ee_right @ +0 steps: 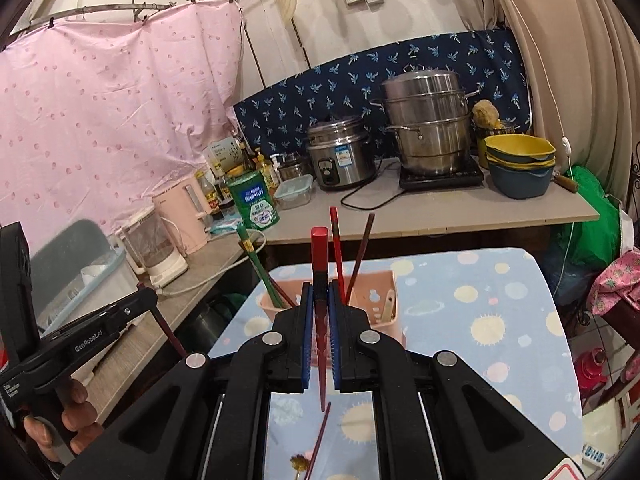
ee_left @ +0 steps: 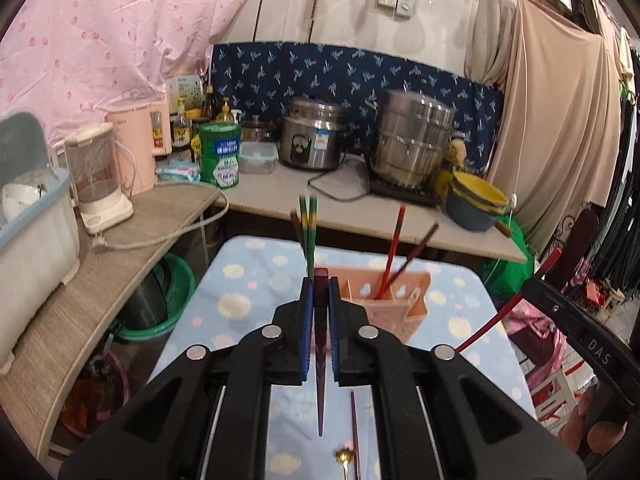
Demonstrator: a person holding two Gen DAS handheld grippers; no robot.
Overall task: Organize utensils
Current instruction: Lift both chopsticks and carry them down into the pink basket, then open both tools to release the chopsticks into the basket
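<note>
A pink utensil holder (ee_left: 394, 300) (ee_right: 378, 300) stands on the blue patterned table (ee_left: 240, 300) (ee_right: 480, 320), with green chopsticks (ee_left: 308, 232) (ee_right: 256, 264), a red chopstick (ee_left: 394, 244) (ee_right: 336, 244) and a brown chopstick (ee_left: 418, 250) (ee_right: 362, 252) in it. My left gripper (ee_left: 320, 292) is shut on a dark brown chopstick (ee_left: 320, 360), held just in front of the holder. My right gripper (ee_right: 320, 296) is shut on a red chopstick (ee_right: 320, 280), also just in front of the holder. Another chopstick (ee_left: 354, 432) (ee_right: 320, 436) and a gold-ended utensil (ee_left: 344, 458) (ee_right: 300, 462) lie on the table below.
A counter (ee_left: 280, 196) (ee_right: 440, 212) behind the table carries a rice cooker (ee_left: 312, 136), a steel steamer pot (ee_right: 428, 124), stacked yellow and blue bowls (ee_right: 520, 164), a green tin (ee_left: 220, 156), bottles and kettles. A dish rack (ee_left: 32, 216) stands at the left.
</note>
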